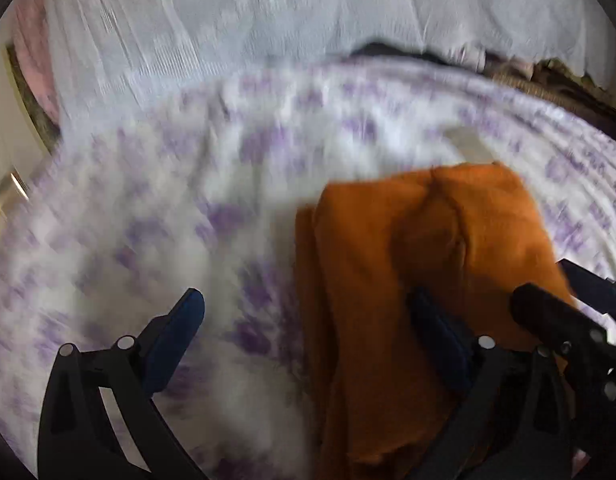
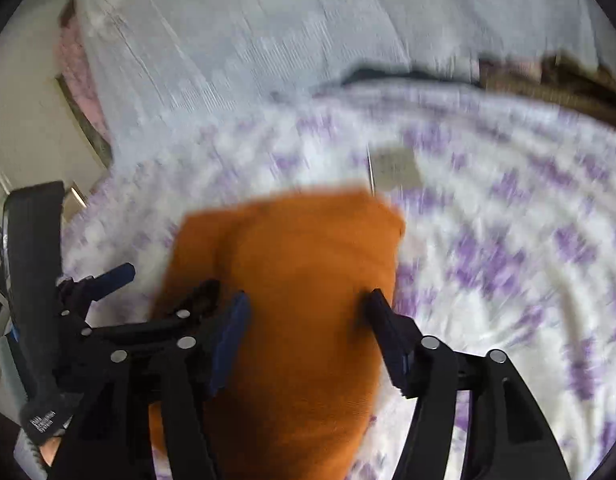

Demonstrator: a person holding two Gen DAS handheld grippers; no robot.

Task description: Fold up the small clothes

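Note:
An orange folded garment (image 1: 420,264) lies on a white bed cover with purple blotches (image 1: 156,208). My left gripper (image 1: 308,312) is open, its left finger over the bare cover and its right finger (image 1: 432,320) over the garment's middle. In the right wrist view the orange garment (image 2: 304,264) runs between the wide-apart fingers of my right gripper (image 2: 308,316), which is open; the pads stand at the cloth's sides without pinching it. The left gripper's fingers (image 2: 116,274) show just left of it. Both views are motion-blurred.
A pale grey-white sheet (image 1: 268,20) covers the far part of the bed. Pink fabric (image 1: 32,52) sits at the far left, brown woven material (image 1: 556,80) at the far right. A small grey patch (image 2: 392,168) lies beyond the garment. A gloved hand (image 2: 44,420) shows at lower left.

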